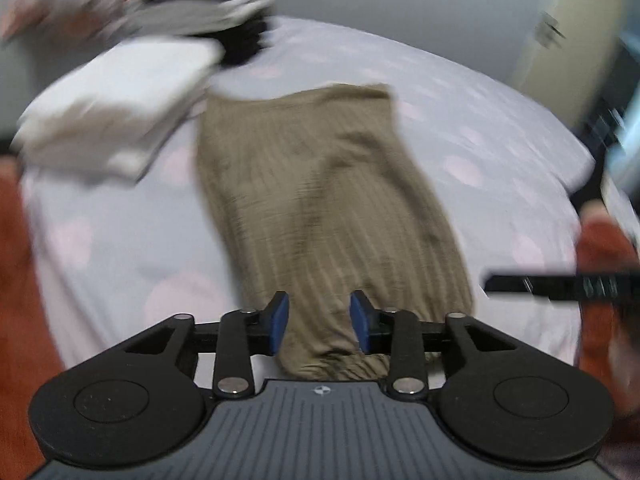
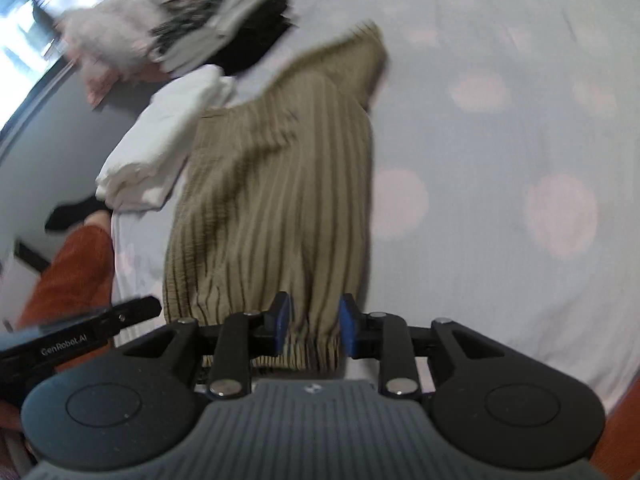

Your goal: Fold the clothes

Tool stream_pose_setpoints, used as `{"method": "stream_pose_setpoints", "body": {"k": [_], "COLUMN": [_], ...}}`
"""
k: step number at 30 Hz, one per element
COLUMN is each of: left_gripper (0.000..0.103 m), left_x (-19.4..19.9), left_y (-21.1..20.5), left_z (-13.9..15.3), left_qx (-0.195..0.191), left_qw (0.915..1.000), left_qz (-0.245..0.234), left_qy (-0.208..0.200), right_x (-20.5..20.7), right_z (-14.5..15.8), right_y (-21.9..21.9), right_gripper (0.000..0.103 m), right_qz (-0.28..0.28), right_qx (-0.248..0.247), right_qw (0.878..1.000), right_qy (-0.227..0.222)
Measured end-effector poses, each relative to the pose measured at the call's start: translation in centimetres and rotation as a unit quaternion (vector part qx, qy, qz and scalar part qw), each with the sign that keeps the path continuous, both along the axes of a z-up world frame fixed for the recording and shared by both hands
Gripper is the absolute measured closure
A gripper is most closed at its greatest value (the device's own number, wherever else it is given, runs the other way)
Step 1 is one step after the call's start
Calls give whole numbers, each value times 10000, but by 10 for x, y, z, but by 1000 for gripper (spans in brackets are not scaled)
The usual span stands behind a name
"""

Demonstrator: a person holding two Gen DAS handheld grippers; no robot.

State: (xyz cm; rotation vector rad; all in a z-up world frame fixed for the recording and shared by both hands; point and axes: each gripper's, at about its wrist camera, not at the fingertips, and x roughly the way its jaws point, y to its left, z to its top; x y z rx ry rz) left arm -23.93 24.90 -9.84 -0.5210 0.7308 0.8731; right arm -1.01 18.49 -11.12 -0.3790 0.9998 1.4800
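1. My left gripper (image 1: pixel 319 322) is partly open, gripping nothing, above the trousers' (image 1: pixel 320 200) waistband.
2. The trousers lie lengthwise from the bed's (image 2: pixel 520 160) near edge.
3. My right gripper (image 2: pixel 314 324) is likewise partly open and empty.

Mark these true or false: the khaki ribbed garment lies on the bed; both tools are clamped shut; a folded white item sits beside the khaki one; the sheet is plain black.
1. The khaki ribbed garment lies on the bed: true.
2. Both tools are clamped shut: false; the left tool and right tool stand open.
3. A folded white item sits beside the khaki garment: true.
4. The sheet is plain black: false; it is pale with pink spots.
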Motion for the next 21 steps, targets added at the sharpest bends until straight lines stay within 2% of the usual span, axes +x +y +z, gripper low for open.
{"method": "stream_pose_setpoints", "body": {"k": [2,4,7,10,13,16,19,21], "left_gripper": [52,50,45,42,41,41,41,41], "left_x": [21,33,45,51,56,61,63,62], "left_y": [-5,-14,-32,-46,-57,-62,-62,-60], "left_z": [-3,-6,-11,-22,-35,-48,-56,-60], "left_qx": [100,178,390,466,487,573,552,478], "left_qw": [9976,9909,9756,9592,9437,9321,9261,9253], "left_qz": [-592,-1158,-1886,-2420,-2768,-2893,-2955,-2956], "left_qy": [343,665,1057,1384,1745,2102,2279,2326], "right_x": [-10,-22,-38,-46,-53,-61,-76,-87], "right_z": [10,16,18,16,12,7,-5,-15], "right_y": [5,9,9,10,16,16,13,9], "right_gripper": [69,69,66,64,58,45,42,41], "right_qz": [522,1093,1903,2534,3150,3650,4169,4546], "right_qx": [90,124,245,261,166,187,113,103], "right_qw": [9972,9880,9613,9317,9043,8811,8533,8271], "right_qy": [-526,-1082,-1978,-2588,-2877,-3001,-3130,-3304]}}
